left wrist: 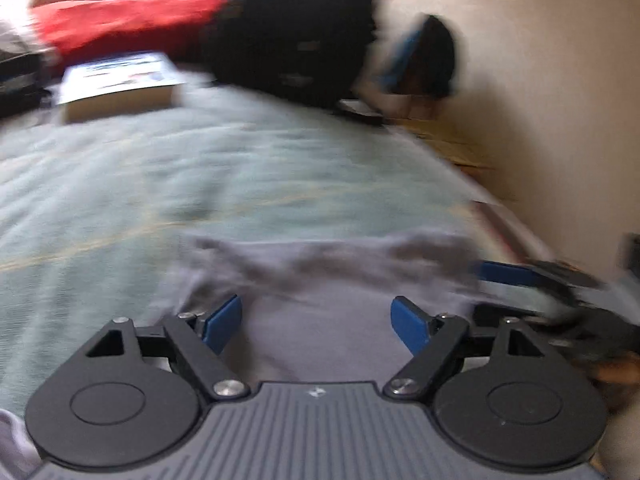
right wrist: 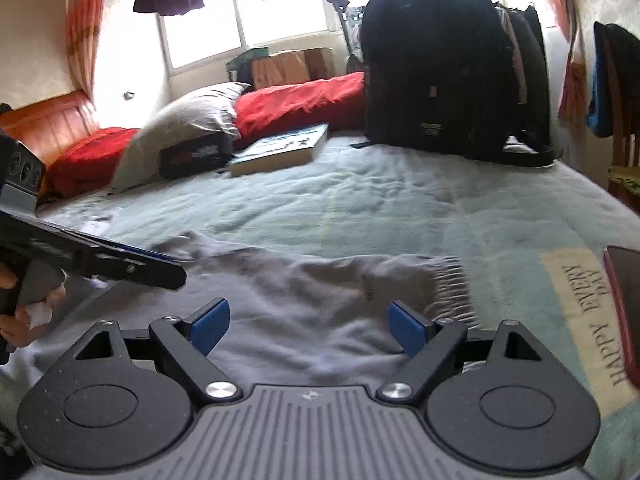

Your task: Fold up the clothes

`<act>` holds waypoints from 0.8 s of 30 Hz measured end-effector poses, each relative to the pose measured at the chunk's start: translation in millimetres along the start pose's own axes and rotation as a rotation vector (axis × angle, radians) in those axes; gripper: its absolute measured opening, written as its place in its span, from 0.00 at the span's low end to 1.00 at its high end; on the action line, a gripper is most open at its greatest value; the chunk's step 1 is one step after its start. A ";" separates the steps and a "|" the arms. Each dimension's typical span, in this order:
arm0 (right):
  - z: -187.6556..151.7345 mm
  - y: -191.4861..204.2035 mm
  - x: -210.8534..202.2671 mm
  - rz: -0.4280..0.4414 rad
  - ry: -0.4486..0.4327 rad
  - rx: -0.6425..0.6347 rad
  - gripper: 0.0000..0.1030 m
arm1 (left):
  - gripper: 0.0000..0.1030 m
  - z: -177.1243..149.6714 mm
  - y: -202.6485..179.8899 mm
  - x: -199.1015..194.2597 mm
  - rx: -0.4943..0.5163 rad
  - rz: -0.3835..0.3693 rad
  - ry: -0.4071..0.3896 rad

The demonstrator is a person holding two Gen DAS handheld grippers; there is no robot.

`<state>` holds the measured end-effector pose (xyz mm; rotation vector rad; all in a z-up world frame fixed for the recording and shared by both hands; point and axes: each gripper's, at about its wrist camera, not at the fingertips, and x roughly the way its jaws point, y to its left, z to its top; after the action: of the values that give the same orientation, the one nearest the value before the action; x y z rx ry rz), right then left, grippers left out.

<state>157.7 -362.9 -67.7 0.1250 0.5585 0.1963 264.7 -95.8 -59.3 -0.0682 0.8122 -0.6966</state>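
A grey sweatshirt [right wrist: 304,300] lies spread on a pale green bedspread [right wrist: 400,200], its ribbed cuff [right wrist: 452,288] at the right. My right gripper [right wrist: 310,326] is open and empty, just above the garment's near part. My left gripper [left wrist: 318,326] is open and empty over the same grey garment [left wrist: 320,280]; its view is blurred. The left gripper also shows in the right wrist view [right wrist: 132,264] at the sweatshirt's left edge. The right gripper shows at the right of the left wrist view [left wrist: 516,276].
A black backpack [right wrist: 444,60] stands at the far side of the bed. A book [right wrist: 280,148], a grey pillow [right wrist: 184,128] and red cushions [right wrist: 300,100] lie behind. A red phone [right wrist: 626,308] lies at the right edge. A wall [left wrist: 540,80] runs along the bed.
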 end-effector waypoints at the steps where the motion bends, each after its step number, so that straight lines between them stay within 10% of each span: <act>1: -0.7 -6.0 5.6 -0.027 0.016 0.004 0.87 | 0.77 1.3 7.1 6.1 -0.020 0.040 0.000; 10: 25.7 -12.9 13.8 0.019 -0.007 0.004 0.90 | 0.80 5.6 -16.2 -20.0 0.070 -0.106 -0.040; 14: 26.1 -27.8 44.8 -0.011 0.078 0.051 0.84 | 0.77 -7.1 -17.2 14.7 0.115 0.044 0.050; 24: 17.8 9.7 -33.5 0.020 0.059 -0.070 0.91 | 0.80 -21.6 -42.7 -34.8 0.260 0.062 -0.006</act>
<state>138.0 -362.0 -33.8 0.0565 0.6086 0.2395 209.9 -103.9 -38.6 0.1884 0.7095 -0.7379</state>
